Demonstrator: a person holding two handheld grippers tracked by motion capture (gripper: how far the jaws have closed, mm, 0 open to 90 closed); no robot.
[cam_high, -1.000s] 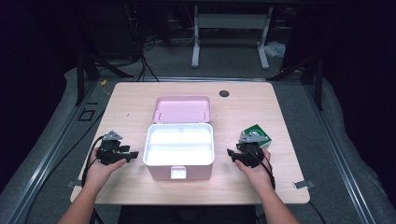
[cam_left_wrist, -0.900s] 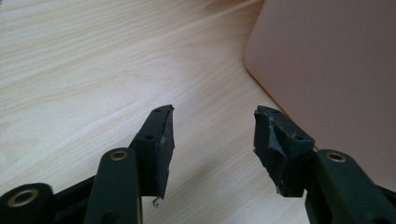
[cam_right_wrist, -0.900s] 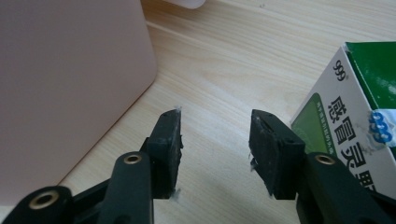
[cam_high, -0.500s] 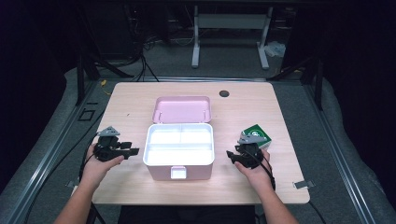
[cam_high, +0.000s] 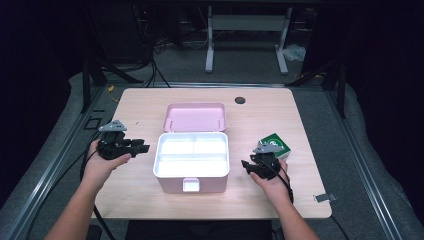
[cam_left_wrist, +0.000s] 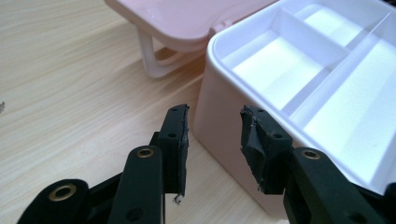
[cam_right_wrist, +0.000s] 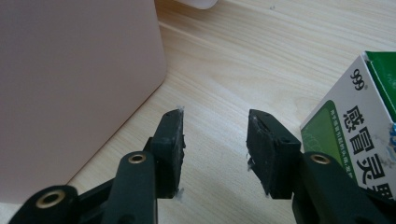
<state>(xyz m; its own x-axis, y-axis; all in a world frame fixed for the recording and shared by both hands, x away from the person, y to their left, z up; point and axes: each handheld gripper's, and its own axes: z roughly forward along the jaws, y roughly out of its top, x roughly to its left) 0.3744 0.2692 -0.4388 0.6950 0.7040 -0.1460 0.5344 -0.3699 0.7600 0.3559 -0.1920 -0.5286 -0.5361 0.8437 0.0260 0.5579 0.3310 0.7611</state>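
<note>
Hands at the bottom of the high view hold two grippers on either side of a pink storage box (cam_high: 192, 160) that sits open at the centre of a pale wooden counter (cam_high: 150, 102). The box's lid (cam_high: 195, 117) is thrown back and lies behind the body, toward the top of the frame, and its white tray (cam_high: 192, 150) is split into compartments. A white latch (cam_high: 191, 185) shows on the front wall, facing the bottom edge.

At centre left, the left gripper (cam_high: 142, 148) is held off the box's left wall, its tips pointing toward it. Its jaws have just been closing, yet in the left gripper view they stand apart with nothing between them, the left gripper (cam_left_wrist: 214, 135) released; the box's near corner (cam_left_wrist: 219, 121) lies just beyond the pads, not touched, with the tray dividers at upper right and the lid's white handle (cam_left_wrist: 152, 63) above.

At centre right, the right gripper (cam_high: 247, 166) sits near the box's right wall, tips turned toward it. In the right gripper view the right gripper (cam_right_wrist: 214, 144) is also released, bare wood showing in the gap between the pads. The pink wall (cam_right_wrist: 70, 84) fills the upper left there. A green-and-white medicine carton (cam_right_wrist: 359, 121) with Chinese print stands at the right edge, just beside the right-hand pad; in the high view the carton (cam_high: 275, 143) lies behind that gripper.
</note>
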